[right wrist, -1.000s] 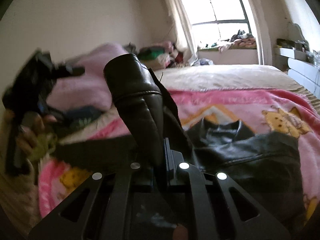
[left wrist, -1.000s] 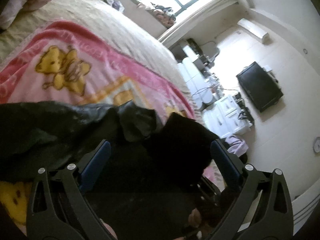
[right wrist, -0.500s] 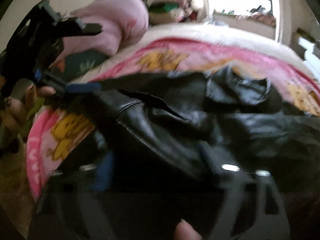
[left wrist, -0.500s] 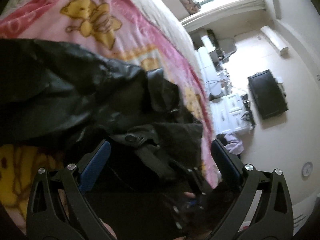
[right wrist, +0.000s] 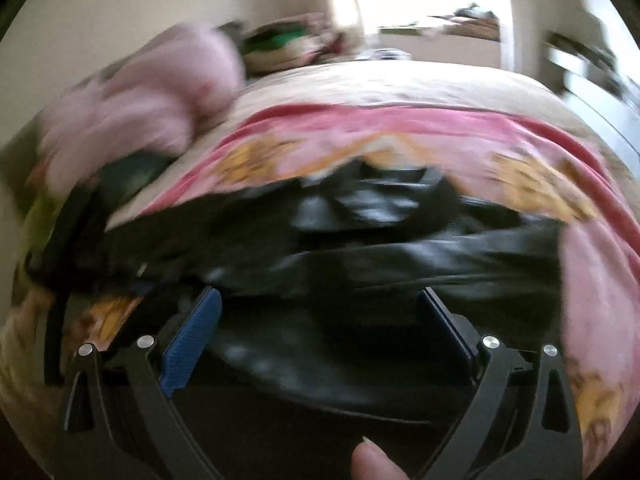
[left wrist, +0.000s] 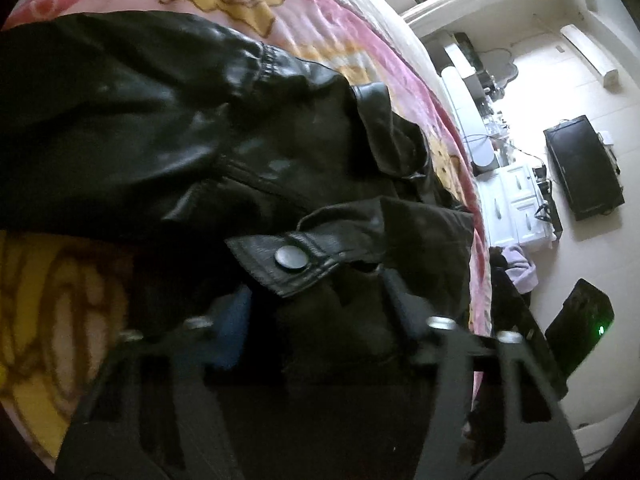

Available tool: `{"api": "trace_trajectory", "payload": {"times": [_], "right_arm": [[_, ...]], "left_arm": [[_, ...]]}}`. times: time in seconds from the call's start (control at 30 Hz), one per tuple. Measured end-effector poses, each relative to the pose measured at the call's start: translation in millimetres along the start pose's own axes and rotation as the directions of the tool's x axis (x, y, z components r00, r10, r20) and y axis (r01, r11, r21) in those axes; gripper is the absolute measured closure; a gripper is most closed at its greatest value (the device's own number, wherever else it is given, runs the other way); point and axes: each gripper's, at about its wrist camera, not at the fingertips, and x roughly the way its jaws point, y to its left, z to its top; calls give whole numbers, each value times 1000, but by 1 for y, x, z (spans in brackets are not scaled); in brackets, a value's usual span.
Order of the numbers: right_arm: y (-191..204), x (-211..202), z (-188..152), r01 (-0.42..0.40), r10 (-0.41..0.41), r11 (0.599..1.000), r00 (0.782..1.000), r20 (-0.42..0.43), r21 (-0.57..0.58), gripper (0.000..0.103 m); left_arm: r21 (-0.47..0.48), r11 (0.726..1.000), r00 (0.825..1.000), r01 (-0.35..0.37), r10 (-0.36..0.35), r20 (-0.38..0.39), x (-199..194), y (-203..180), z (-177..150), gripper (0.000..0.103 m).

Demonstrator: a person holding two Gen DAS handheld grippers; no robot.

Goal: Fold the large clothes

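A black leather jacket (left wrist: 168,128) lies crumpled on a pink blanket with yellow bears (left wrist: 248,4) on a bed. A strap with a round snap button (left wrist: 290,258) lies over my left gripper (left wrist: 316,308), whose jaws are closing around a fold of the jacket; the fingers are blurred. In the right wrist view the jacket (right wrist: 360,248) lies spread across the blanket (right wrist: 360,128). My right gripper (right wrist: 320,320) is open, its blue-padded fingers (right wrist: 192,336) wide apart, with jacket leather lying between them.
A pink pillow or bundle (right wrist: 140,92) lies at the bed's left. White cabinets (left wrist: 516,200) and a dark TV (left wrist: 580,168) stand past the bed's right edge. A window (right wrist: 424,4) is at the far end. The bed edge drops off at right.
My right gripper let go of the jacket sleeve and opened wide. My left gripper moved down onto the jacket and its jaws have narrowed around a fold.
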Motion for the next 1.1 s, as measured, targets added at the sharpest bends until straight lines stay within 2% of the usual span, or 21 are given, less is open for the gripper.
{"api": "trace_trajectory", "payload": {"times": [0.03,0.1,0.13,0.17,0.23,0.27,0.33,0.4,0.47,0.53,0.6,0.67,0.8,0.9,1.0,1.1], "right_arm": [[-16,-6,2,35,-36,999,999,17,37,6],[-40,-16,4,96,-101,991,994,42,97,7],[-56,-24,5,133,-142,980,988,59,146,9],[-67,-26,5,148,-162,973,985,66,178,13],[-91,-32,4,177,-206,947,975,82,268,30],[-99,-34,4,189,-224,937,971,89,295,34],[-109,-32,6,199,-240,928,966,95,314,50],[-113,-25,8,178,-216,931,972,90,319,54],[-113,-12,10,161,-193,934,978,74,318,55],[-114,0,10,175,-198,934,979,44,312,55],[-114,11,6,207,-219,928,976,3,311,55],[-119,25,1,223,-223,918,974,-37,327,55],[-124,41,-7,263,-247,905,965,-92,335,55],[-127,49,-13,291,-262,898,956,-132,331,55],[-128,58,-20,328,-289,893,943,-166,309,56],[-131,63,-23,338,-296,889,939,-175,308,56]], "left_arm": [[6,1000,1000,-22,22,12,0,-2,0,87],[27,999,999,-31,30,29,-1,-10,0,97],[43,998,998,-35,33,45,-5,-16,0,98],[72,997,997,-38,33,69,-10,-25,1,99],[123,992,994,-35,22,103,-18,-42,2,100],[153,988,993,-36,18,121,-23,-53,3,101],[226,974,986,-35,-3,169,-38,-77,5,101],[285,957,976,-50,-14,218,-52,-96,7,101],[328,943,963,-61,-30,266,-66,-112,9,101],[385,920,947,-77,-54,318,-80,-128,11,101],[423,898,935,-119,-42,352,-82,-139,15,101],[424,894,937,-143,-15,348,-74,-135,21,101],[343,923,957,-175,78,278,-39,-90,38,101],[297,938,968,-177,112,224,-16,-55,38,101],[283,938,968,-201,146,202,1,-33,32,100],[264,938,967,-226,184,175,15,-14,28,98]]}}
